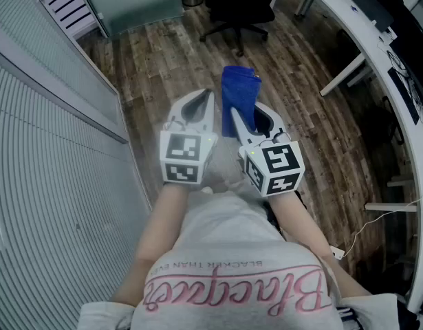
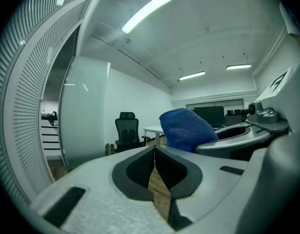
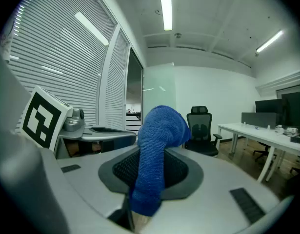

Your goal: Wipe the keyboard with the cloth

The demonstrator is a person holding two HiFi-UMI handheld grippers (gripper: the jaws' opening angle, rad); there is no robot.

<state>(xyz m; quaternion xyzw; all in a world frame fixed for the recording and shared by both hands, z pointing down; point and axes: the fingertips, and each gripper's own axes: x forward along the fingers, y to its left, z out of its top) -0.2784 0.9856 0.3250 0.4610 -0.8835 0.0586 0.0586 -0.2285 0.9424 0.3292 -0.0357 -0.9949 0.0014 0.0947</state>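
Observation:
My right gripper (image 1: pixel 251 110) is shut on a blue cloth (image 1: pixel 239 96), which sticks up past the jaws and droops over them. In the right gripper view the cloth (image 3: pixel 157 145) is pinched between the dark pads and folds over at the top. My left gripper (image 1: pixel 207 96) is held just left of it at the same height. Its jaws (image 2: pixel 154 154) are shut with nothing between them, and the cloth (image 2: pixel 186 128) shows just beyond on the right. Both grippers hover in the air over a wooden floor. No keyboard is in any view.
A black office chair (image 1: pixel 239 5) stands ahead on the wooden floor (image 1: pixel 163 60). A long white desk (image 1: pixel 376 40) curves along the right. A slatted wall (image 1: pixel 53 129) runs down the left. A white cable and plug strip (image 1: pixel 338 251) lie on the floor at lower right.

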